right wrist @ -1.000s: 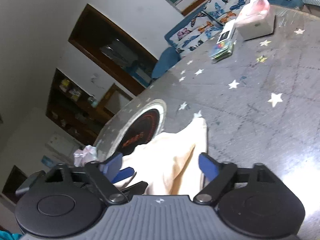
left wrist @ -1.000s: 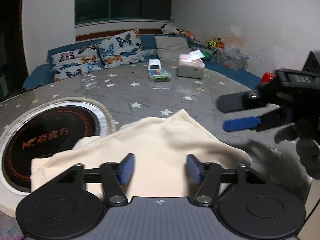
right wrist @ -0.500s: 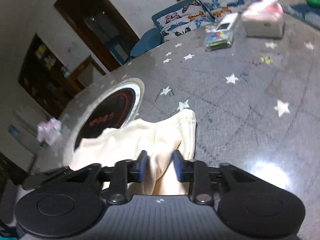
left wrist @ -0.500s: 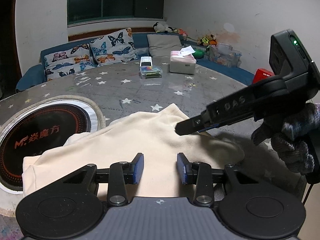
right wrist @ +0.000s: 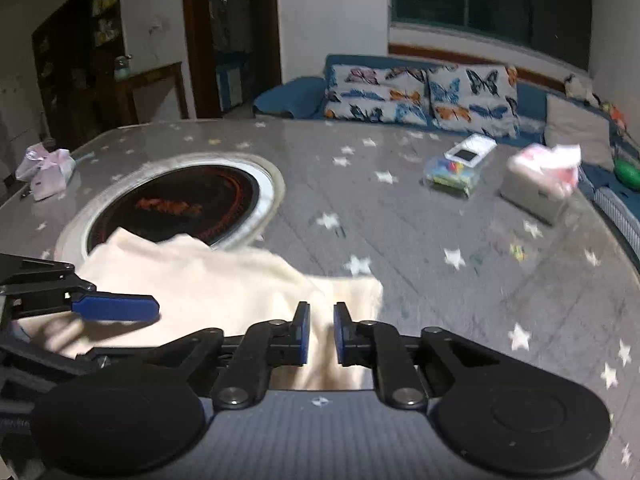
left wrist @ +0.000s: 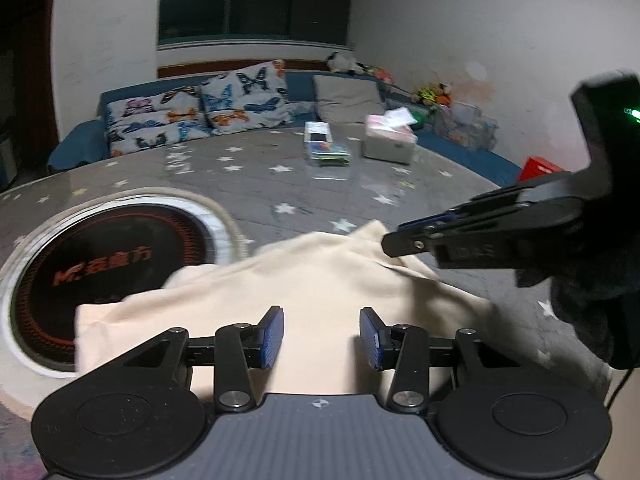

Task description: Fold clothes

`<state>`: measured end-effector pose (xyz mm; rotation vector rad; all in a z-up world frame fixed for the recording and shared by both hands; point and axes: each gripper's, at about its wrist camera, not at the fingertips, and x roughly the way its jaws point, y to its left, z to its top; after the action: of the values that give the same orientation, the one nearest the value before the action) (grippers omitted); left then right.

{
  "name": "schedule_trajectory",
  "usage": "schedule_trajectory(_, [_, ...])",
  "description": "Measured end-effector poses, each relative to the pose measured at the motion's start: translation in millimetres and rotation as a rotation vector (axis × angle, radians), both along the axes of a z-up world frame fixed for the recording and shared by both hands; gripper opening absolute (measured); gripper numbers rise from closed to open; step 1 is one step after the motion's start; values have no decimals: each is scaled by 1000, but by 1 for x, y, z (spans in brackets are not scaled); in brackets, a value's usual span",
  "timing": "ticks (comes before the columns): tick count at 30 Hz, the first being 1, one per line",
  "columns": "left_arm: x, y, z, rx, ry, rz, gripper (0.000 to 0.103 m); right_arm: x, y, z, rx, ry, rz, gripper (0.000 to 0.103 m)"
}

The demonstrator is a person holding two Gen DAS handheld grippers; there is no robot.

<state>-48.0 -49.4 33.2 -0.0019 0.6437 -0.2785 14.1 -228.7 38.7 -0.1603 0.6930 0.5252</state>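
Note:
A cream garment lies crumpled on the grey star-patterned table, partly over a round hob. My left gripper hovers low over its near edge. Its jaws are opening, with cloth below and between them but no pad pressing on it. My right gripper has a ridge of the garment pinched in a narrow gap, and its jaws are easing open. Seen from the left wrist, the right gripper holds the cloth's far right corner raised into a peak. One left finger shows in the right wrist view.
A round black hob is set into the table on the left. A tissue box and a small stack of boxes stand at the far side. A pink bag lies at the left edge. A dark gloved hand holds the right gripper.
The right gripper rolled from tilted to level, came in over the garment's right side and went from wide open to nearly shut on a fold. The left jaws narrowed, then widened a little.

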Motion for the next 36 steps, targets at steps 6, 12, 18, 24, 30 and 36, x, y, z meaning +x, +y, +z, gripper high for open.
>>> schedule_trajectory(6, [12, 33, 5, -21, 22, 111, 45, 19, 32, -1, 17, 29, 68, 20])
schedule_trajectory(12, [37, 64, -3, -22, 74, 221, 44, 41, 48, -19, -12, 53, 53, 22])
schedule_trajectory(18, [35, 82, -7, -61, 107, 269, 45, 28, 46, -9, -39, 14, 81, 48])
schedule_trajectory(24, [17, 88, 0, -73, 95, 300, 57, -12, 53, 0, -13, -4, 195, 73])
schedule_trajectory(30, [1, 93, 3, -74, 93, 327, 69, -44, 68, -3, 2, -17, 271, 88])
schedule_trajectory(36, [-11, 100, 1, -77, 106, 350, 75, -49, 74, -21, -10, 3, 282, 96])
